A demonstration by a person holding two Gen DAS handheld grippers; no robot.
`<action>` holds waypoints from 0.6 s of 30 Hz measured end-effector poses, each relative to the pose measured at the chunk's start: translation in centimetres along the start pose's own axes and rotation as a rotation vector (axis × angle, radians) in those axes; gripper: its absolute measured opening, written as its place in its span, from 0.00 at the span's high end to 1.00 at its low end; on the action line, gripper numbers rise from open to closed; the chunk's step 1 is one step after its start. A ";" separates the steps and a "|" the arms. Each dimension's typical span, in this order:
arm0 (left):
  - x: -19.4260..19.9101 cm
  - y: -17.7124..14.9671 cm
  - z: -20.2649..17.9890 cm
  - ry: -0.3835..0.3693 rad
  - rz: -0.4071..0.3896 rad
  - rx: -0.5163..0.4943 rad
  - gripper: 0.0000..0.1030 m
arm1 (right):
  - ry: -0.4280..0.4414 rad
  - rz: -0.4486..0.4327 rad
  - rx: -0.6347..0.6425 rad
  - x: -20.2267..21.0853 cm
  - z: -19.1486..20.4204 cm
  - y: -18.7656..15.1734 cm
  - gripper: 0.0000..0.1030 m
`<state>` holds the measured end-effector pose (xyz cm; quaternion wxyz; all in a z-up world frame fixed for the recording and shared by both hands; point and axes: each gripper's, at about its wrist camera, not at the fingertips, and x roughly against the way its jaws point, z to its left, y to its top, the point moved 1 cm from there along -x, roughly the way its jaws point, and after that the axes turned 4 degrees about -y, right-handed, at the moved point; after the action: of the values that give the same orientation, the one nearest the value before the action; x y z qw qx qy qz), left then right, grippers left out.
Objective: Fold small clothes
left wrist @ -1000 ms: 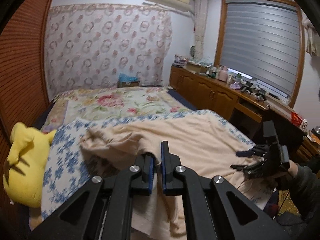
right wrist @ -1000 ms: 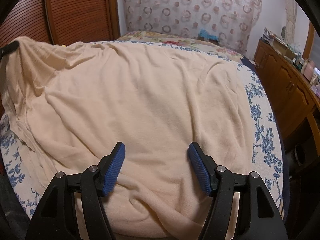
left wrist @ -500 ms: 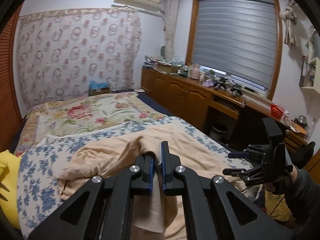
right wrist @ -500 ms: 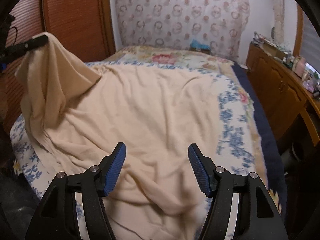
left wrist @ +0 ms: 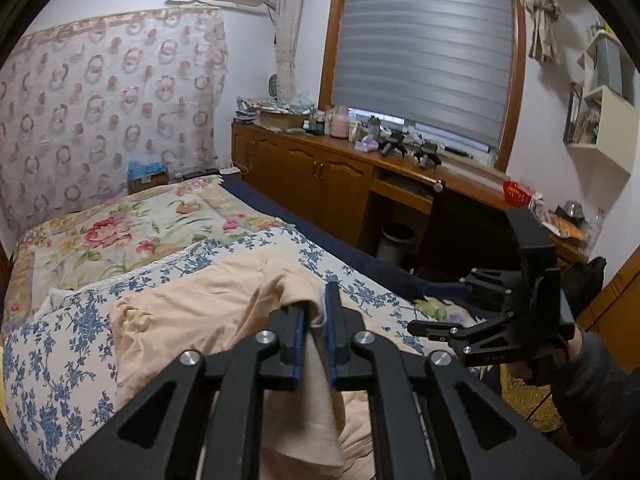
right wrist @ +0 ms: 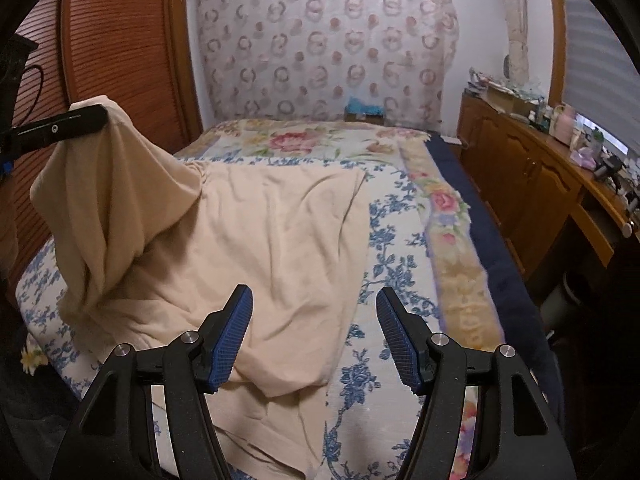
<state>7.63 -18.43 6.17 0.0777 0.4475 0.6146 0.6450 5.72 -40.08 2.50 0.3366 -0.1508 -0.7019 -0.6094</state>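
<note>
Above bed, garment seemingly higher.

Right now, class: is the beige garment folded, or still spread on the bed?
Mostly spread. The beige garment lies open across the bed, with one corner lifted by the left gripper.

The cream garment runs off the bottom edge beneath the right tool. Small items crowding the far table are too tiny to identify.
</note>
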 end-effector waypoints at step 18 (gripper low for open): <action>1.7 -3.0 3.4 -0.045 0.096 0.080 0.49 | 0.022 0.001 0.026 -1.6 1.1 1.4 0.35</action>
<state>7.59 -14.14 3.83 0.0425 0.4935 0.6157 0.6128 7.37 -38.40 2.46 0.3464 -0.1398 -0.7060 -0.6016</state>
